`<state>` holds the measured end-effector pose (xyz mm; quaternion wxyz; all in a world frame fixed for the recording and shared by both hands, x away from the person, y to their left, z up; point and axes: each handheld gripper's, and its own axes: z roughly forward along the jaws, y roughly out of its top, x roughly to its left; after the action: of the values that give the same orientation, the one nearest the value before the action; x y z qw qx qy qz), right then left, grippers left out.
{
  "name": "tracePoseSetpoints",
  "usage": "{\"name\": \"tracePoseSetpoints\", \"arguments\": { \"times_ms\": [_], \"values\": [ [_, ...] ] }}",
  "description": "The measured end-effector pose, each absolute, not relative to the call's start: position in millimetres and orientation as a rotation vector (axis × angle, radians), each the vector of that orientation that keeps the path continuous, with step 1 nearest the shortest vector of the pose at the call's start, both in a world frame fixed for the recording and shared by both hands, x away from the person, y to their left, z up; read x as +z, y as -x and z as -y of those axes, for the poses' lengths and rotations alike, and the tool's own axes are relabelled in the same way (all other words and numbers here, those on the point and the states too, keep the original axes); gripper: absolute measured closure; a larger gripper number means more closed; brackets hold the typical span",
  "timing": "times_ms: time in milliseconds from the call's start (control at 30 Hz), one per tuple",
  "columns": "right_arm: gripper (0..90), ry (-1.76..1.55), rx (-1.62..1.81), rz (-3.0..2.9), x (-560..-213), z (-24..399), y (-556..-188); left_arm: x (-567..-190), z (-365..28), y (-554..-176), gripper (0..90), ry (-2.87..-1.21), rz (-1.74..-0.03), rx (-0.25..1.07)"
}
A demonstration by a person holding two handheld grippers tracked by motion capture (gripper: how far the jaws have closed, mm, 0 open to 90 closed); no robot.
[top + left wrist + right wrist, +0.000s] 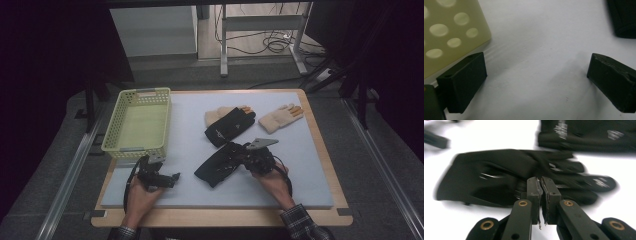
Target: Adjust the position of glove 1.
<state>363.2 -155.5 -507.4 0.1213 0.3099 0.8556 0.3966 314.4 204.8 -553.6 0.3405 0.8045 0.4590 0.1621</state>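
A black glove [214,170] [491,173] lies flat on the white mat [300,165] in front of centre. My right gripper [229,156] [541,181] is shut at the glove's finger end, its pads pressed together with no fabric visibly between them. A second black glove [231,126] [586,135] lies farther back, overlapping a beige glove [219,114]. Another beige glove [281,118] rests at the back right. My left gripper [172,178] [536,80] is open over bare mat near the basket's front corner, nothing between its fingers [464,82].
A pale yellow-green perforated basket [111,135] [449,32] stands at the left of the mat. The mat sits on a wooden table [225,217]. Bare mat lies between the two grippers and at the right front.
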Motion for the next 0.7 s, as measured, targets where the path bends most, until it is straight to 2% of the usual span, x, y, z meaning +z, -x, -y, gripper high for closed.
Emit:
{"name": "tracePoseSetpoints", "arguments": {
  "times_ms": [367, 700],
  "values": [
    [82.5, -0.729, 1.164, -2.64, -527, 47, -377, -554, -205, -314, 2.8, -2.094, -1.192, 0.422],
    [82.4, -0.667, 1.097, -2.705, -533, 31, -376, -554, -205, -314, 2.8, -2.094, -1.193, 0.422]
  ]
}}
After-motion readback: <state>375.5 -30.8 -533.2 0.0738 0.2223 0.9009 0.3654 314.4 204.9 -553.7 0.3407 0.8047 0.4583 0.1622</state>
